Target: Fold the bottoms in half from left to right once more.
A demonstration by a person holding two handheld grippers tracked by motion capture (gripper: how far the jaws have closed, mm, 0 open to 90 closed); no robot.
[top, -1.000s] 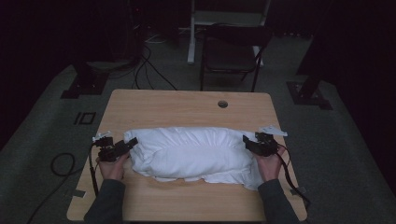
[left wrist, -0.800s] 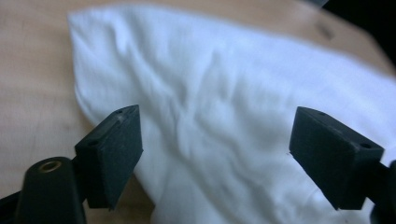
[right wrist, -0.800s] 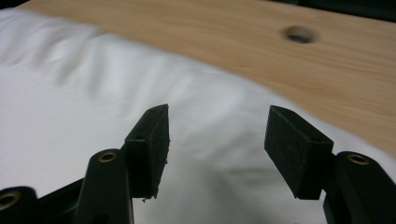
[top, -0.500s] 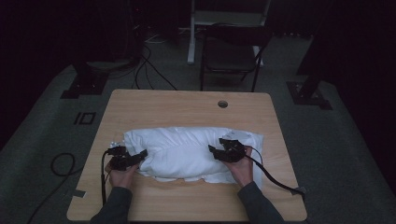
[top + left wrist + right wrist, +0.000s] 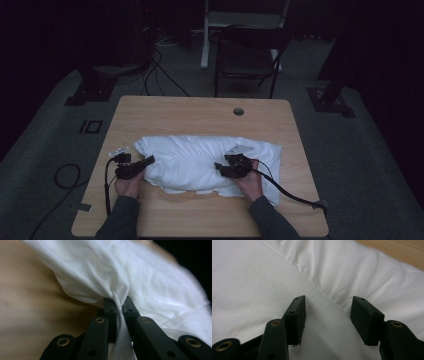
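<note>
— left gripper (image 5: 119,305) clamped tight on a bunched fold of the white cloth (image 5: 200,160), jaws just snapped together with the fabric between them. sits at the cloth's left end in the high view (image 5: 135,167).

— and the right gripper (image 5: 327,312)?

— jaws spread, closing a little just now, nothing pinched yet. hovering over a seam of the cloth, pads apart on either side of a ridge in the right gripper view. seen in the high view (image 5: 231,167) resting on top of the bundle, toward its right half rather than at the very end.

— where does the cloth lie, then?

— across the middle of the wooden table (image 5: 200,110), nearer the person's edge. long axis running left to right, from one gripper to the other. crumpled and layered, with a flap trailing toward the near right corner.

— so what does the coming move hinge on?

— probably on the right side. left end already gripped, so the cloth stretches away from that gripper along its long axis, toward the right one. fabric lies directly under the right jaws, so likely just a short dip and a squeeze to catch it. right hand (image 5: 250,182) plainly the nearer one to that free stretch.

— any risk?

— grabbing several layers at once, maybe, since the folds stack thickly there.
</note>
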